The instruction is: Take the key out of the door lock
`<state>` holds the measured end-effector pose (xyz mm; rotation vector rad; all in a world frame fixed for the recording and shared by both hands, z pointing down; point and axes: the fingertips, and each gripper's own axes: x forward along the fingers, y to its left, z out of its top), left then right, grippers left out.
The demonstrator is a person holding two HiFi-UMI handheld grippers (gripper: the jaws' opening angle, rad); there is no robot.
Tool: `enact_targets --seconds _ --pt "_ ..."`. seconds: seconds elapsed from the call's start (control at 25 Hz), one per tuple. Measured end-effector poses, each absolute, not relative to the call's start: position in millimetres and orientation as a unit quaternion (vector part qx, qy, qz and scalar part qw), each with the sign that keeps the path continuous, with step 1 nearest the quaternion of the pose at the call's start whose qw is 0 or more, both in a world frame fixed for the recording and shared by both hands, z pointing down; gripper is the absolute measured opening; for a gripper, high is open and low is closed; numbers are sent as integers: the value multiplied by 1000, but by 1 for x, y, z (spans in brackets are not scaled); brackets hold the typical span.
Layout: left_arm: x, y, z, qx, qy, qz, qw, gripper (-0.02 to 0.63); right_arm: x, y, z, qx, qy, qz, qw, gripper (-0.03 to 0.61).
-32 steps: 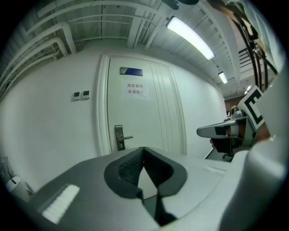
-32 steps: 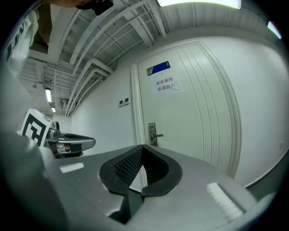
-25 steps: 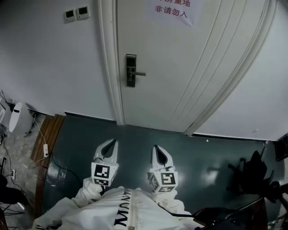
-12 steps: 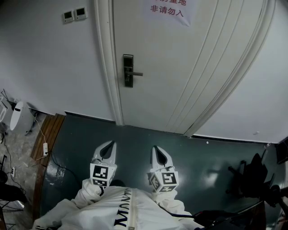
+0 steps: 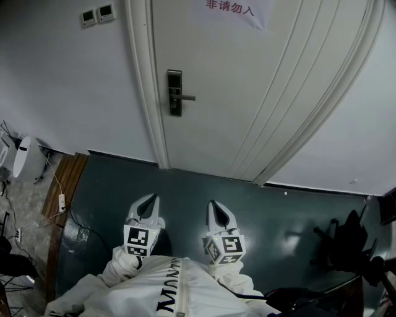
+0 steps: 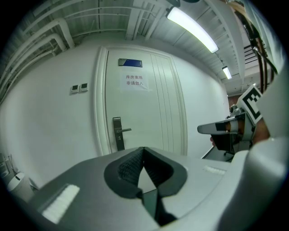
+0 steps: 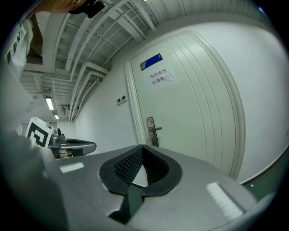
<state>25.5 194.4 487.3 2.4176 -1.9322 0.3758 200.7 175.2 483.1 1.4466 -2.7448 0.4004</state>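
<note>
The white door [image 5: 247, 93] is shut and carries a dark lock plate [image 5: 175, 93] with a lever handle [image 5: 185, 97]. The same lock plate [image 6: 118, 133] shows far ahead in the left gripper view and again, lock plate [image 7: 151, 131], in the right gripper view. No key is discernible at this distance. My left gripper [image 5: 152, 199] and right gripper [image 5: 214, 204] are held low in front of the person's white jacket, side by side, well short of the door. Both have their jaws together with nothing between them, left gripper [image 6: 143, 149] and right gripper [image 7: 142, 147].
A paper sign [image 5: 238, 8] hangs on the door and two wall switches [image 5: 97, 12] sit left of the frame. The floor [image 5: 185, 192] is dark green. A white device [image 5: 21, 158] and a power strip [image 5: 62, 201] lie at the left, a black chair [image 5: 346, 244] at the right.
The head view has shifted a little, so the lock plate sits slightly higher and further left in the picture. Both grippers stay where they were, still shut.
</note>
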Motion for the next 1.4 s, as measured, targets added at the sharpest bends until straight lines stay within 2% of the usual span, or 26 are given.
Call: enact_targets --seconds 0.88,1.4 --pt "-84 39 485 791 -601 112 24 0 86 35 487 481 -866 133 44 0" --pt "-181 -37 485 796 -596 100 34 0 5 -44 473 509 -851 116 60 1"
